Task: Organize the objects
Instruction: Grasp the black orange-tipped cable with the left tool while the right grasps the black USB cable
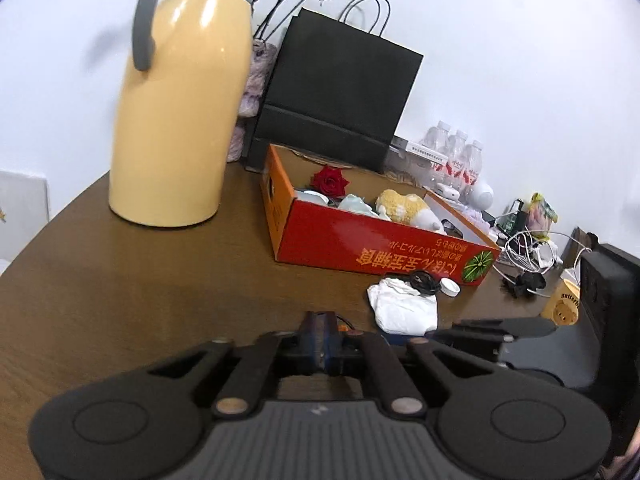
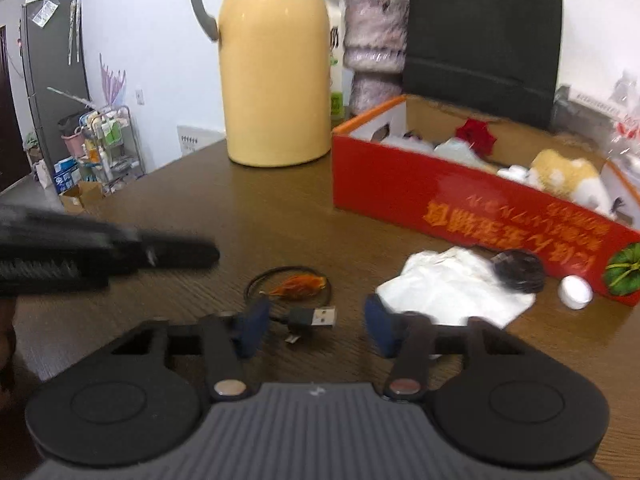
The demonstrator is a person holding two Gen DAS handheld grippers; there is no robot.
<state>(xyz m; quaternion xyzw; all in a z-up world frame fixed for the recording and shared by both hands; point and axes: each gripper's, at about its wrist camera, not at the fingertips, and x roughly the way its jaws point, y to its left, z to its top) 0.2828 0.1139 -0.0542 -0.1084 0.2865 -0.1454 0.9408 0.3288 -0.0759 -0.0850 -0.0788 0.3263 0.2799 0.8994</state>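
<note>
A black USB cable (image 2: 288, 280) lies coiled on the brown table (image 2: 240, 208) with an orange wrapper (image 2: 298, 286) on the loop. Its USB plug (image 2: 316, 317) sits between the blue pads (image 2: 252, 328) of my right gripper (image 2: 316, 326), which stands open without touching it. My left gripper (image 1: 320, 338) is shut, pads together, with nothing seen between them; in the right wrist view it (image 2: 176, 254) hovers just left of the coil. Beyond stand a red cardboard box (image 1: 360, 240) holding a rose (image 1: 330, 180) and a plush toy (image 1: 402, 204).
A yellow thermos jug (image 1: 180, 120) stands at the back left and a black paper bag (image 1: 340, 92) behind the box. Crumpled white paper (image 1: 404, 308), a black coil (image 1: 422, 282) and a white cap (image 1: 450, 288) lie before the box. Water bottles (image 1: 456, 156) and tangled cords (image 1: 528, 252) are at the right.
</note>
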